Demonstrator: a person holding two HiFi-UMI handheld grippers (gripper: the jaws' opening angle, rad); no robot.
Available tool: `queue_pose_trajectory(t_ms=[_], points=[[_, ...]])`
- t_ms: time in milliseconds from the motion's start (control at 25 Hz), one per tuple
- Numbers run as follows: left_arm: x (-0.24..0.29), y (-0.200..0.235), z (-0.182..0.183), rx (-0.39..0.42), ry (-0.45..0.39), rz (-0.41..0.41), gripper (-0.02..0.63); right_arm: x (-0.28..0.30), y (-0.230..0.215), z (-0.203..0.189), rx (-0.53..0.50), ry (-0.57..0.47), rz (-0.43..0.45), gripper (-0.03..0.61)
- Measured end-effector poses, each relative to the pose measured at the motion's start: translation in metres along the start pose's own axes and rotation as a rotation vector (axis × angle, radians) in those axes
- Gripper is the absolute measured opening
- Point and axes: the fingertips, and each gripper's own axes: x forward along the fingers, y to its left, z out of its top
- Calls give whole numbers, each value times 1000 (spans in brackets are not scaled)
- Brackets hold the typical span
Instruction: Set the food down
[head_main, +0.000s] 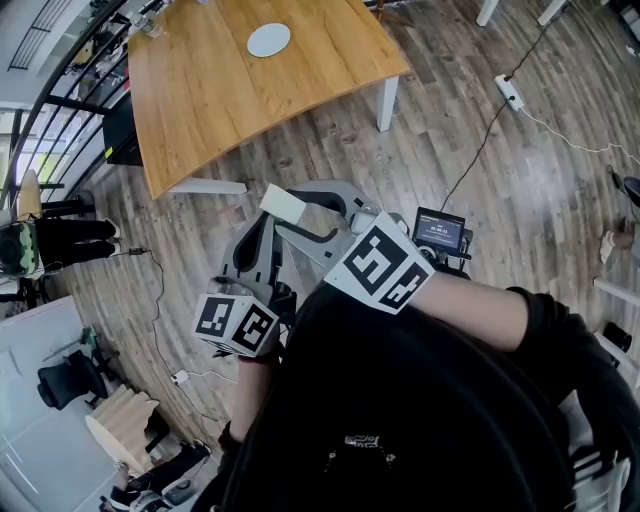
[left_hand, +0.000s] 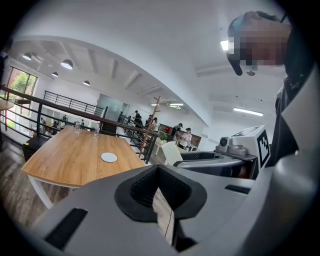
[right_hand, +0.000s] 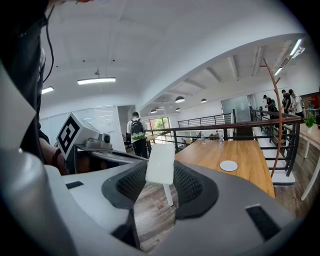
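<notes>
The food (head_main: 281, 203) is a flat white bar on a thin stick, like an ice lolly. My right gripper (head_main: 296, 208) is shut on it and holds it in the air above the wooden floor. In the right gripper view the food (right_hand: 160, 162) stands upright between the dark pads (right_hand: 192, 186), stick pointing down. My left gripper (head_main: 262, 230) is beside it on the left, shut with nothing in it; its pads (left_hand: 145, 187) meet at the tips. A wooden table (head_main: 220, 90) with a round white plate (head_main: 268, 40) lies ahead.
A white table leg (head_main: 387, 102) stands at the near right corner. A cable and power strip (head_main: 509, 92) run over the floor at the right. A small screen device (head_main: 441, 231) sits by my right arm. Black railing (right_hand: 235, 131) and several people stand beyond the table.
</notes>
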Motion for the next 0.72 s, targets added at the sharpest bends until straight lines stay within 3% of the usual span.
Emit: queue_pose_trajectory(t_ms=[320, 720], points=[[29, -12, 0, 8, 24, 17, -2, -13, -29, -4, 54, -15, 13, 178], [56, -23, 3, 24, 55, -23, 0, -25, -55, -4, 78, -34, -27, 178]])
